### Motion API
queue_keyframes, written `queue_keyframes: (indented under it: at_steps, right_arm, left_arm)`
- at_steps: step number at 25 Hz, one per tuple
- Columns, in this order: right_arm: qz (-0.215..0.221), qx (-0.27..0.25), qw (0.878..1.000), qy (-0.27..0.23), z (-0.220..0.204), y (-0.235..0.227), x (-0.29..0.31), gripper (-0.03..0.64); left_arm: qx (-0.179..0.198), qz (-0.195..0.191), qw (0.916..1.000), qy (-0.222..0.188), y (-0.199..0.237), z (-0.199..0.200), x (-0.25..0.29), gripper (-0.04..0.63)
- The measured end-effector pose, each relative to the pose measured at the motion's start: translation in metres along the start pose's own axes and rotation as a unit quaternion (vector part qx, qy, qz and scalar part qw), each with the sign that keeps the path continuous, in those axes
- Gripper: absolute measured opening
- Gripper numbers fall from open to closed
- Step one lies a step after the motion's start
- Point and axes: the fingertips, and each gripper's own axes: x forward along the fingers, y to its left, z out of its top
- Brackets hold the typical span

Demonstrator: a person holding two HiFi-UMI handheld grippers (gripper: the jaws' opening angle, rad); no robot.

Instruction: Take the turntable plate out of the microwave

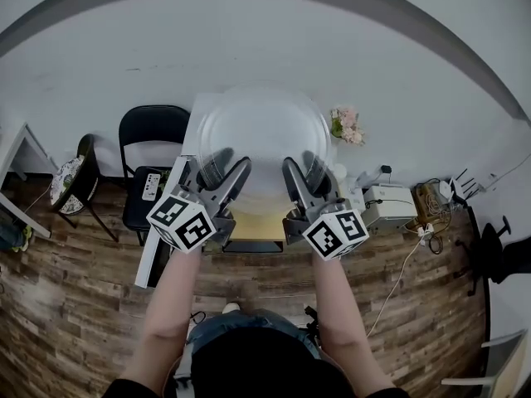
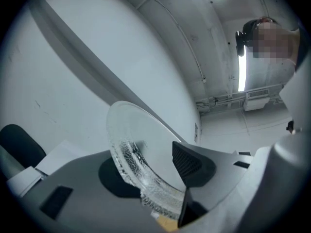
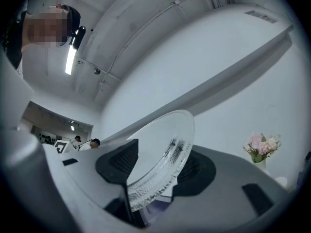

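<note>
The clear glass turntable plate (image 1: 257, 135) is up in the air in front of the white wall, held by its near rim from both sides. My left gripper (image 1: 222, 172) is shut on the rim's left part and my right gripper (image 1: 305, 172) on its right part. In the left gripper view the patterned rim of the plate (image 2: 138, 144) runs between the dark pads of the left gripper (image 2: 146, 171). In the right gripper view the plate (image 3: 165, 140) stands tilted between the pads of the right gripper (image 3: 155, 166). The microwave (image 1: 253, 226) is mostly hidden below the plate and grippers.
A black chair (image 1: 151, 139) stands at the left, with a cushioned stool (image 1: 70, 181) beyond it. A white panel (image 1: 156, 251), perhaps the microwave's open door, juts out at the lower left. Pink flowers (image 1: 347, 125), a white box (image 1: 390, 206) and cables (image 1: 427, 222) are at the right.
</note>
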Motion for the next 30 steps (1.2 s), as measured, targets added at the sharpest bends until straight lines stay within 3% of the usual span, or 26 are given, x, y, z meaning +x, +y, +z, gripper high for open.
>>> queue_keyframes:
  at_steps: [15,30]
  right_arm:
    - [0.052,-0.036,0.997,-0.048,0.049,-0.019,0.025,0.221]
    - [0.065,-0.056,0.992,-0.088,0.075,-0.014,0.025,0.222]
  left_arm:
    - [0.078,-0.02,0.9948,-0.062,-0.013,0.037,0.041,0.187]
    - [0.102,-0.032,0.9919,-0.07,-0.027,0.058,0.05,0.187]
